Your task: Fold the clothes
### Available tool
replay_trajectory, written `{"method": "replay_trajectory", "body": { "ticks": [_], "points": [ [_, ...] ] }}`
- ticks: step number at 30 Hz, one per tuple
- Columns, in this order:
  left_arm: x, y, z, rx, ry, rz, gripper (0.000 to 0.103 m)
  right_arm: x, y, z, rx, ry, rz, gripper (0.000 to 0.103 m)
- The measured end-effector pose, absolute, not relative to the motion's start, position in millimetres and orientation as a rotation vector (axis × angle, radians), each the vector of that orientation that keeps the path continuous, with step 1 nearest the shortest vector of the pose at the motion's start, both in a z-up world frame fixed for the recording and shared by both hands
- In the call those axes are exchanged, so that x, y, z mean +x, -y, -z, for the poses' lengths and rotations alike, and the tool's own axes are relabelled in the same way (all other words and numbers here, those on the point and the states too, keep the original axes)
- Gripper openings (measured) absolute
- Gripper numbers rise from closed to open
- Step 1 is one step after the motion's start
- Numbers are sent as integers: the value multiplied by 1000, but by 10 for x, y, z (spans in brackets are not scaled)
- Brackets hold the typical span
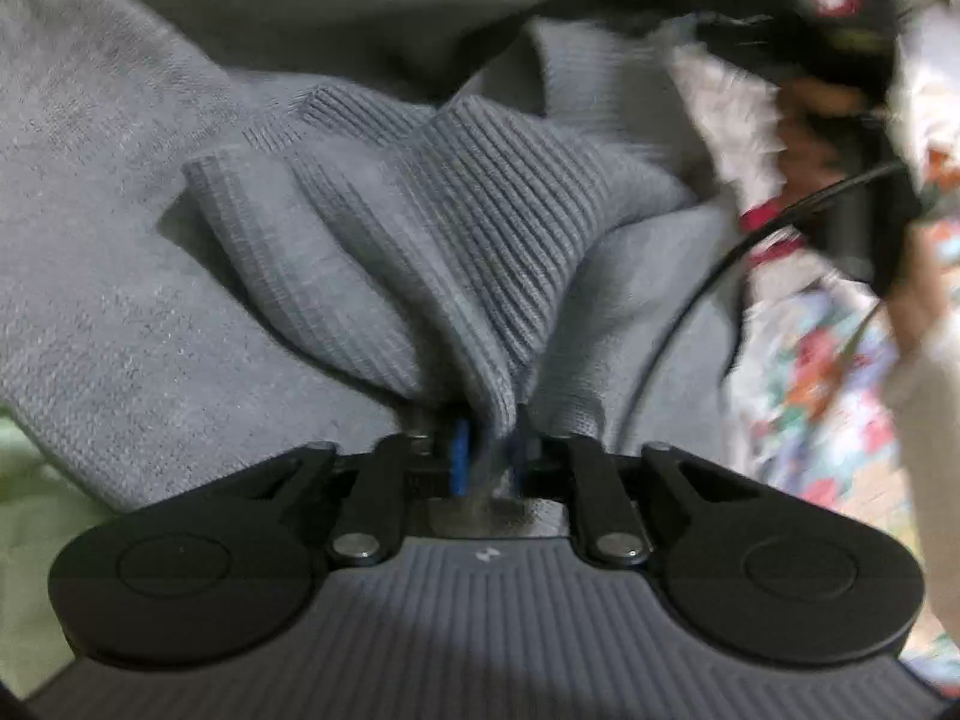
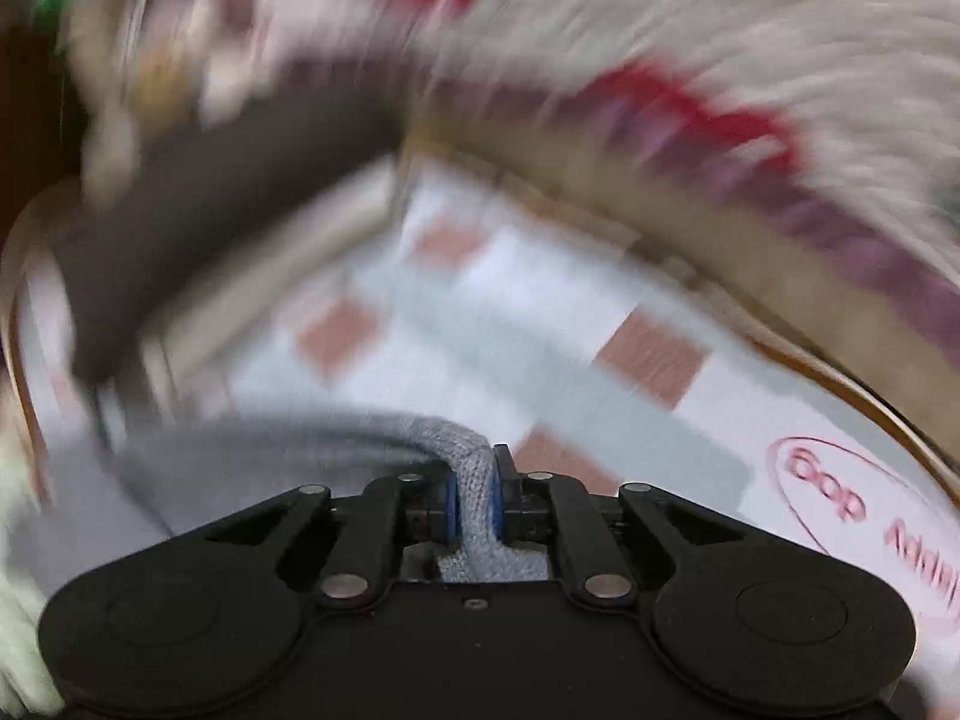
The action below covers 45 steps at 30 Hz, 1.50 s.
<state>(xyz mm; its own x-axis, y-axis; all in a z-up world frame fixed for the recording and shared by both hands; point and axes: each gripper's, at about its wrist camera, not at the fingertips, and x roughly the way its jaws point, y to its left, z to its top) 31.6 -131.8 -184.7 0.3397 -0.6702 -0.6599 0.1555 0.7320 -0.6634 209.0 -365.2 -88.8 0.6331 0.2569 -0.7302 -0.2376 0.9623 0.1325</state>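
**A:** so where's the sweater at right now?

**B:** the grey knit sweater [image 1: 180, 240] pretty much fills the left wrist view. The left hand-held gripper [image 1: 486, 450] is clamped tight on a bunched-up fold of its ribbed hem [image 1: 480, 228], and the fabric fans out from the blue pads [image 1: 459, 456] in big pleats. Off to the right there's the other rig, black with a cable [image 1: 690, 312], held in a person's hand [image 1: 918, 282], all blurry. Floral fabric [image 1: 816, 372] sits below it.

**A:** and the right one, got anything?

**B:** yep, the right hand-held gripper [image 2: 474, 504] is pinched on a rolled grey knit edge [image 2: 468, 468] of the same sweater. The pads press it from both sides, and the rest trails off to the left in a blur.

**A:** what's it over?

**B:** a white surface with pinkish squares [image 2: 651, 354] and some red lettering in an oval [image 2: 840, 498], looks like a printed sheet. Can't say exactly what it is, the whole frame is smeared. Something fluffy and white with red bits [image 2: 780, 30] is up top.
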Motion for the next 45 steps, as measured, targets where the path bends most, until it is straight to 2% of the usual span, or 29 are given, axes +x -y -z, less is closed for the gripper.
{"method": "replay_trajectory", "body": {
  "ticks": [4, 12, 15, 17, 18, 20, 21, 25, 28, 30, 34, 36, 38, 40, 41, 43, 45],
  "points": [
    [333, 1331, 1613, -374, -1022, 486, 6, 1455, 4172, 386, 33, -623, -55, 9],
    [365, 1254, 939, -169, -795, 441, 6, 203, 5309, -268, -22, -462, 424, 9],
    [393, 1357, 942, -182, -812, 470, 6, -271, 5557, -167, -28, -568, 667, 13],
    [409, 1427, 1077, -187, -868, 483, 6, -466, 5756, 113, 76, -684, 764, 24],
    [410, 1465, 1128, -194, -891, 490, 6, -511, 5849, 248, 131, -739, 766, 33],
    [400, 1500, 1206, -216, -929, 501, 6, -524, 5967, 474, 179, -849, 692, 31],
    [390, 1484, 1238, -231, -945, 504, 6, -539, 5998, 514, 197, -860, 664, 32],
    [361, 1447, 1287, -252, -961, 499, 7, -458, 6117, 489, 251, -837, 465, 48],
    [360, 1448, 1316, -266, -973, 509, 7, -259, 6139, 607, 99, -892, 360, 63],
    [356, 1445, 1342, -279, -983, 514, 8, -115, 6214, 752, 25, -934, 320, 65],
    [366, 1418, 1424, -325, -1016, 528, 9, 32, 6585, 1101, 62, -1042, 320, 65],
    [415, 1443, 1478, -321, -1037, 545, 16, 100, 6857, 1279, 185, -1092, 335, 65],
    [464, 1492, 1492, -293, -1046, 565, 17, 103, 7019, 1396, 281, -1096, 383, 65],
    [506, 1529, 1493, -282, -1045, 587, 27, 99, 7084, 1467, 320, -1090, 409, 65],
    [525, 1531, 1494, -303, -1040, 599, 37, 102, 7090, 1506, 321, -1085, 409, 65],
    [572, 1534, 1530, -360, -1043, 614, 49, 125, 7094, 1645, 346, -1115, 355, 70],
    [628, 1539, 1609, -430, -1063, 614, 53, 161, 7135, 1839, 429, -1200, 258, 67]
  ]
}}
